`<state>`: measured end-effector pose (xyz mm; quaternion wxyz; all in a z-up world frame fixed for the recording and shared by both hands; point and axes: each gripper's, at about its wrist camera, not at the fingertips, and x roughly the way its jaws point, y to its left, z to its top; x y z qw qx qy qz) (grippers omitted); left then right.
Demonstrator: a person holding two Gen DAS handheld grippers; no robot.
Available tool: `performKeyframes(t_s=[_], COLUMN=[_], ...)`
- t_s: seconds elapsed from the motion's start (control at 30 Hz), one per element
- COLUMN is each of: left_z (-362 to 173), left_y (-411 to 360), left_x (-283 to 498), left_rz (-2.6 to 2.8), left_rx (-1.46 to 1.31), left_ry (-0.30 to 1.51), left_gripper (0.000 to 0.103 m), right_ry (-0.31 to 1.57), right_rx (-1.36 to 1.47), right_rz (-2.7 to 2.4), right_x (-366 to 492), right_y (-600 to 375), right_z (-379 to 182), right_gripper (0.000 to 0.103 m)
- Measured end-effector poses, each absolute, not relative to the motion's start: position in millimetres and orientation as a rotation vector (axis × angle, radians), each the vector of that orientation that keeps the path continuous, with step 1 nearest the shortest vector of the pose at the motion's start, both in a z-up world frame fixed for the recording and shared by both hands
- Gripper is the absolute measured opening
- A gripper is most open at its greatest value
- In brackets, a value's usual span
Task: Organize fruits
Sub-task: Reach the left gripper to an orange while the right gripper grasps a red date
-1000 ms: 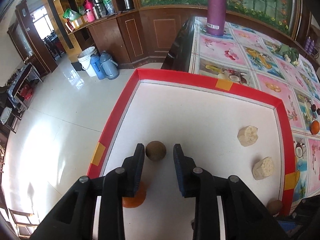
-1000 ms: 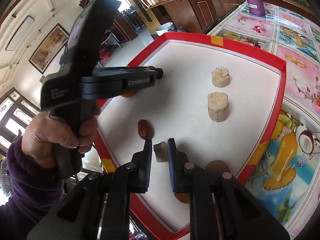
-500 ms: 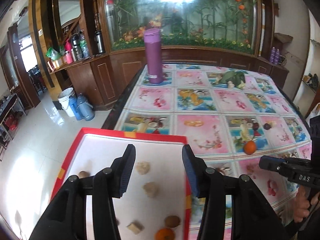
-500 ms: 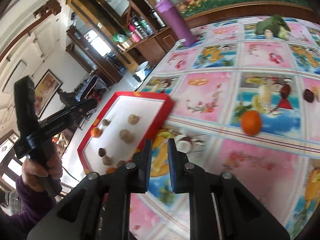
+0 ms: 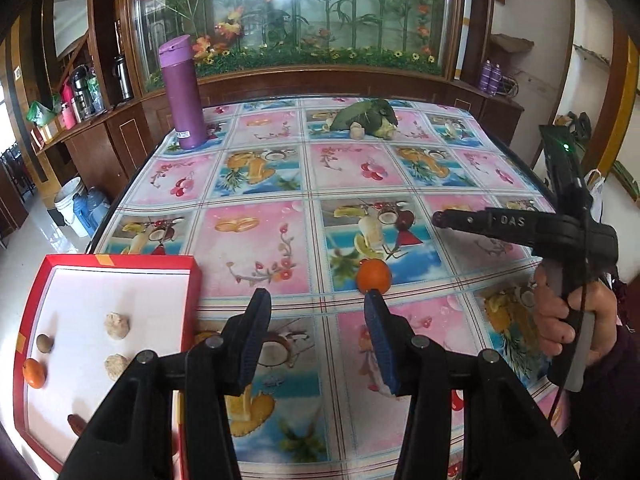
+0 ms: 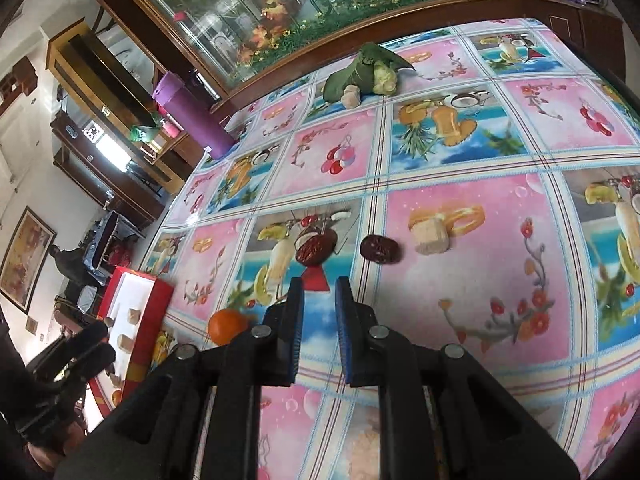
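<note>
A: Behind the counter (image 5: 280, 240) runs a dark wooden cabinet with a glass case of artificial flowers; the fruit-print cloth covers the whole top. What sits furthest left?

B: At about eight o'clock in the left wrist view, the red-rimmed tray (image 5: 192, 280) with a white floor. It holds two pale lumps (image 5: 117, 325), a small brown round fruit (image 5: 44, 343), an orange fruit (image 5: 34, 373) and a dark red piece at the near edge.

A: And the left hand-held gripper (image 5: 316, 340)?

B: Its jaws stand partly apart with nothing between them, hovering over the cloth just right of the tray. A loose orange (image 5: 374, 276) lies on the counter at twelve o'clock from its right fingertip, just beyond it.

A: Further back?

B: A purple flask (image 5: 182, 92) stands upright at eleven o'clock, and a leafy green bundle (image 5: 366, 118) lies at twelve o'clock near the far edge.

A: Now the right side.

B: The right hand-held gripper (image 6: 319, 334) has its jaws drawn close, only a narrow gap, and grips nothing. In the left view a hand (image 5: 572, 320) holds it at three o'clock.

A: What lies ahead of it?

B: In its own view, two dark red dates: one (image 6: 316, 249) at twelve o'clock, another (image 6: 379, 249) at one o'clock, apart from each other. A pale cut chunk (image 6: 431, 235) sits just right of the second date. The same orange (image 6: 227, 325) is at nine o'clock beside the left finger.
</note>
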<state>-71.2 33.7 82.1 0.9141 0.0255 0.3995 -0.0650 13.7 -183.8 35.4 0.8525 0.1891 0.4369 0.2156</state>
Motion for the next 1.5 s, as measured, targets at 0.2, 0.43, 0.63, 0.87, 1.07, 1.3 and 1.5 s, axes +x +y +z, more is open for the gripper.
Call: performKeyframes(t_s=[0.2,0.43,0.63,0.87,1.07,1.3,1.5], left_z=[74,70,69,64,61,61,61], left_y=[27,27,33,31,28,30,25], left_x=[-64,-59,-61,-58,-59,-58,-56], left_rz=[-0.152,-0.169,-0.176,-0.188,-0.196,-0.176,-0.168], left_rx=[0.046,0.044,0.019,0.009,0.008,0.002,0.014], left_ry=[0.837,0.835,0.838,0.845,0.852,0.850,0.847], left_gripper=[0.048,0.048,0.048,0.048,0.048,0.048,0.048], right_ry=[0.949,0.931,0.948,0.968,0.935,0.895,0.897], right_rx=[0.366,0.314,0.259,0.307,0.273,0.229,0.208], right_rz=[0.344,0.299,0.289,0.295,0.248,0.197,0.177], right_x=[35,39,35,36,42,48,50], right_y=[-180,-176,-176,-181,-169,-161,-165], right_z=[27,27,25,20,22,21,20], right_gripper=[0.017,0.017,0.017,0.028,0.038,0.038,0.022])
